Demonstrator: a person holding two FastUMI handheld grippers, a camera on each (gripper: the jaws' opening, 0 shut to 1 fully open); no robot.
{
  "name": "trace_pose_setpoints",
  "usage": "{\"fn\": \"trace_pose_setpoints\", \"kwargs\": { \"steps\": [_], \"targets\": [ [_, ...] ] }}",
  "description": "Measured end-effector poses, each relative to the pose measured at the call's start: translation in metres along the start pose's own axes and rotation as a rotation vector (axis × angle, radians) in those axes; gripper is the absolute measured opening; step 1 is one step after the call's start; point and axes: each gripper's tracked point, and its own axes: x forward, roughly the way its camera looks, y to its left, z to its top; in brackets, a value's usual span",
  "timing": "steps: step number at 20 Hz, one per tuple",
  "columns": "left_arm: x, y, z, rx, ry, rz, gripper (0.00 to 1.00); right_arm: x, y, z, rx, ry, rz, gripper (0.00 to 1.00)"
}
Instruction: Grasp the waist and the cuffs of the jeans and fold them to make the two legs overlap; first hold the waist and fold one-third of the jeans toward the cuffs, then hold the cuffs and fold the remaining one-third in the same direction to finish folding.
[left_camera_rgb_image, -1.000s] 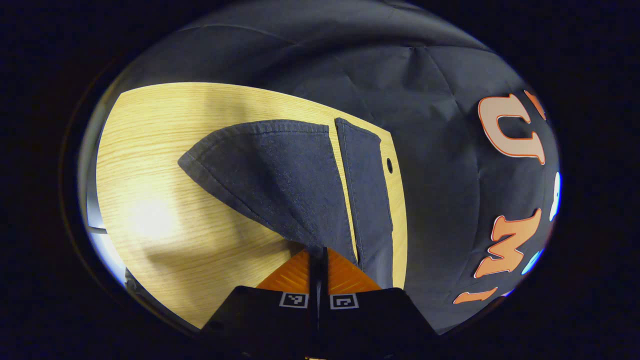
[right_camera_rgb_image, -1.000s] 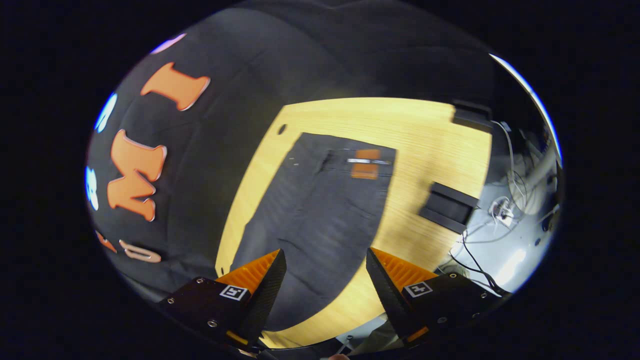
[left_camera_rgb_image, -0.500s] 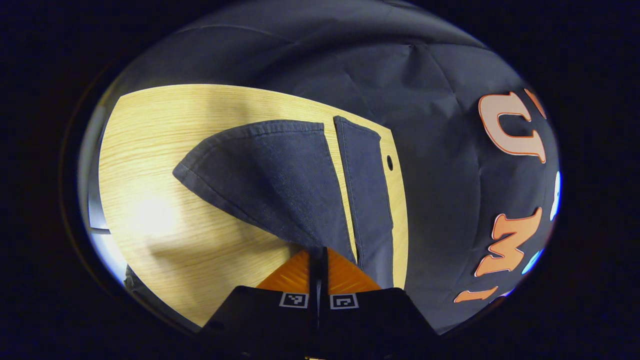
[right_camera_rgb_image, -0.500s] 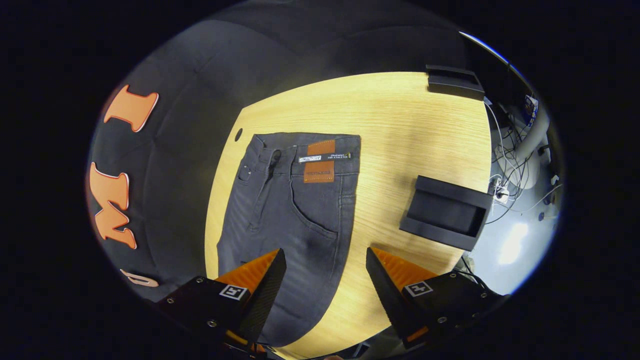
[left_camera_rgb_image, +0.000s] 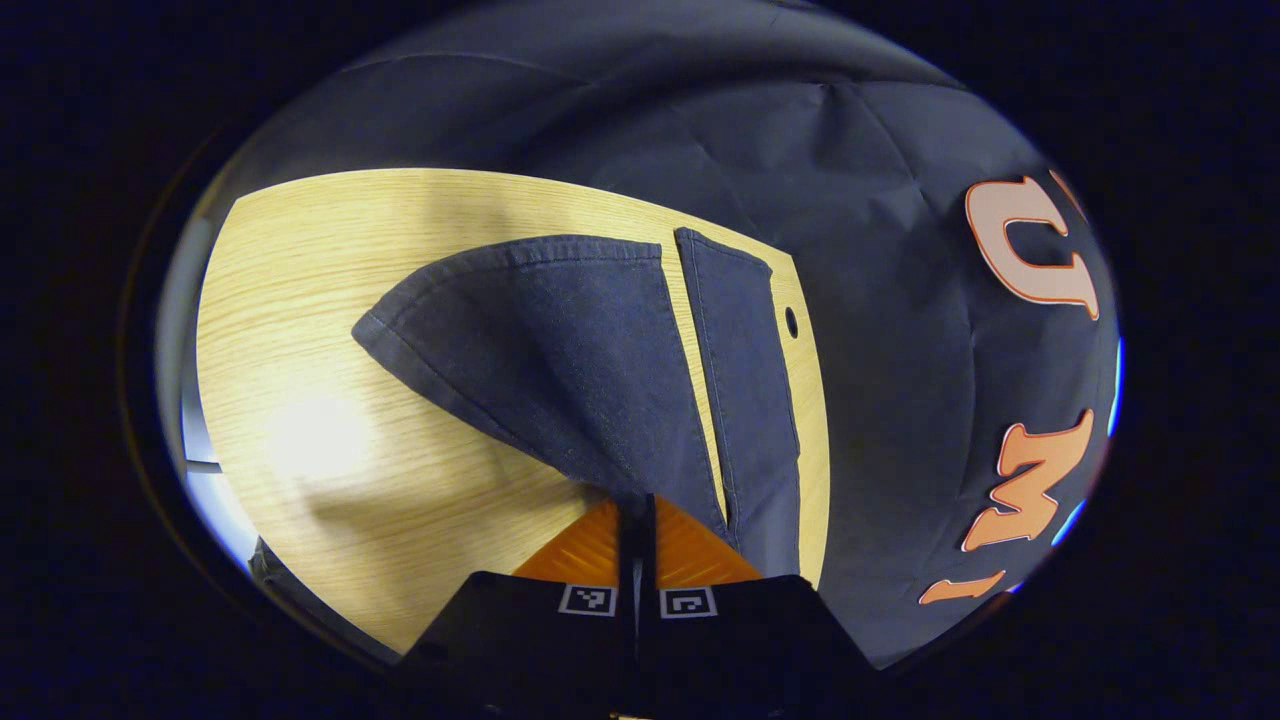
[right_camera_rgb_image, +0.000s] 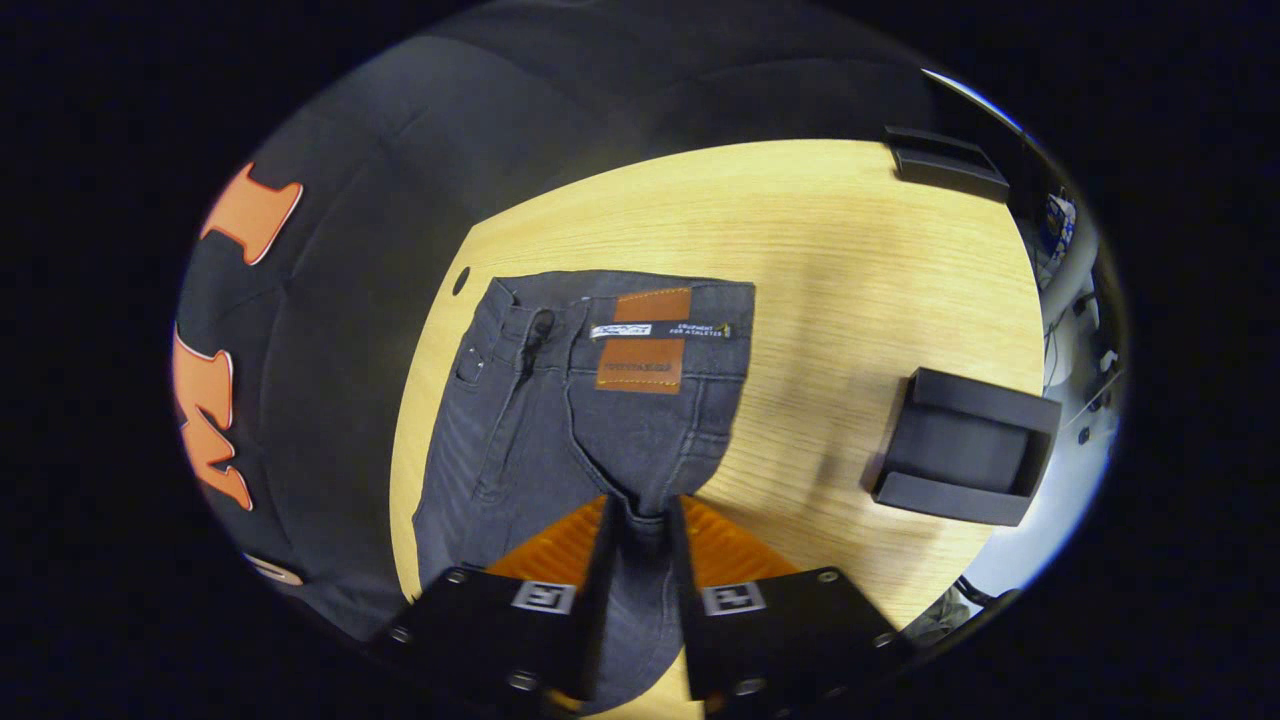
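Dark grey jeans lie on a light wooden table, the waist with its brown patch at the far end in the right gripper view. My right gripper is shut on a bunch of denim below the seat, and the cloth puckers up between its fingers. In the left gripper view the two legs run away toward the cuffs. The near leg is pulled up into a fan by my left gripper, which is shut on its edge. The far leg lies flat by the table's edge.
A black tray sits on the table to the right of the jeans, another black tray at the far corner. A small hole marks the table near the waist. The dark booth wall hangs just past the table's edge.
My right gripper has come down onto the jeans below the seat and gone from open to shut on the denim. The left gripper still pinches the near leg, hardly moved.
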Motion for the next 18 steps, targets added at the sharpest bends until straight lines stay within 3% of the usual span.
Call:
{"fn": "trace_pose_setpoints", "kwargs": {
  "steps": [1,3,7,10,14,18],
  "targets": [
    [-0.002,0.001,0.0,-0.005,-0.004,0.008,0.01,-0.002,0.0,0.001,0.067,0.01,0.0,0.11],
    [-0.004,0.003,0.001,-0.026,-0.012,0.032,0.01,-0.005,0.001,0.001,0.105,0.031,0.01,0.05],
    [-0.017,-0.007,-0.001,-0.05,0.005,0.086,0.01,-0.028,0.021,0.008,0.123,0.017,0.028,0.05],
    [-0.029,-0.027,0.005,-0.045,0.029,0.156,0.01,-0.038,0.042,0.017,0.146,0.004,-0.015,0.05],
    [-0.037,-0.053,0.011,0.016,0.065,0.286,0.01,-0.048,0.072,0.025,0.155,0.027,-0.053,0.05],
    [-0.036,-0.08,0.02,0.064,0.09,0.357,0.01,-0.049,0.107,0.033,0.135,0.036,-0.068,0.05]
  ]
}}
